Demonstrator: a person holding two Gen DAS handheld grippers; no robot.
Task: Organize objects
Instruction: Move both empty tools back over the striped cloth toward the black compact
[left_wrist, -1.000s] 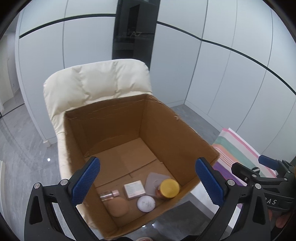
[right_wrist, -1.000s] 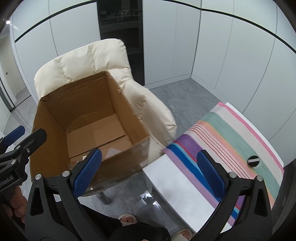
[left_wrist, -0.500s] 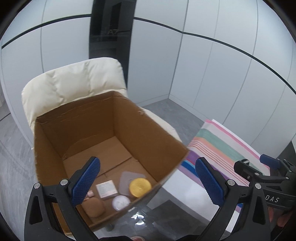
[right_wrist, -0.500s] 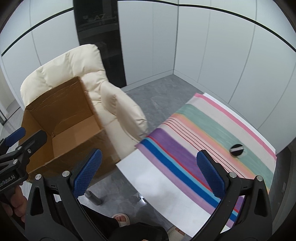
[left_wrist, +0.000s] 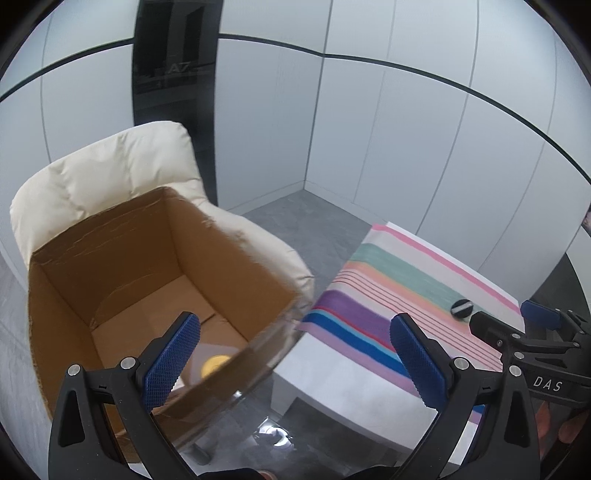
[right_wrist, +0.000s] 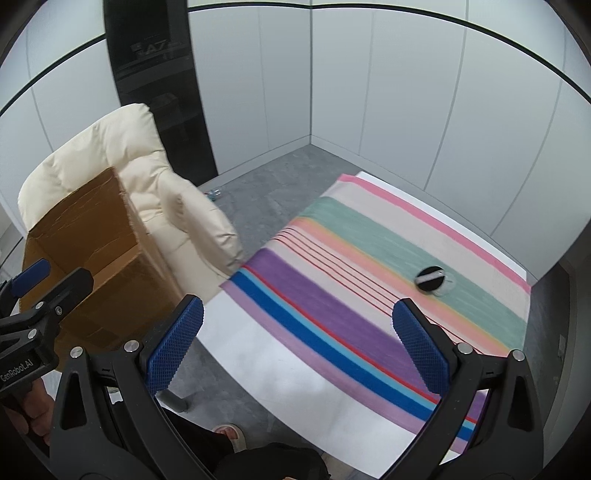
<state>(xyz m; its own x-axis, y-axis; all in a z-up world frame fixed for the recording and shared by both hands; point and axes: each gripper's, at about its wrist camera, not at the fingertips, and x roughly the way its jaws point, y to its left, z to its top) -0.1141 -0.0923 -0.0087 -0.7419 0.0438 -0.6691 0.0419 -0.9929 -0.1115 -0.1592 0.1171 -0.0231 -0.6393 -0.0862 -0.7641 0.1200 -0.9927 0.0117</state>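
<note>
Both grippers are held in the air with the jaws wide apart and nothing between them: the left gripper (left_wrist: 295, 354) near the cardboard box (left_wrist: 155, 266) on the cream chair (left_wrist: 110, 177), the right gripper (right_wrist: 295, 339) above the striped cloth (right_wrist: 369, 277). A black round lid (right_wrist: 430, 277) lies on the cloth on the white surface (right_wrist: 258, 354). In the box, a gold lid (left_wrist: 216, 362) partly shows.

a box (left_wrist: 155, 266) sits on a chair (left_wrist: 103, 177) at frame left; a cloth (right_wrist: 369, 288) covers the table (right_wrist: 266, 369) at right, a small round lid (right_wrist: 429, 278) on it.
</note>
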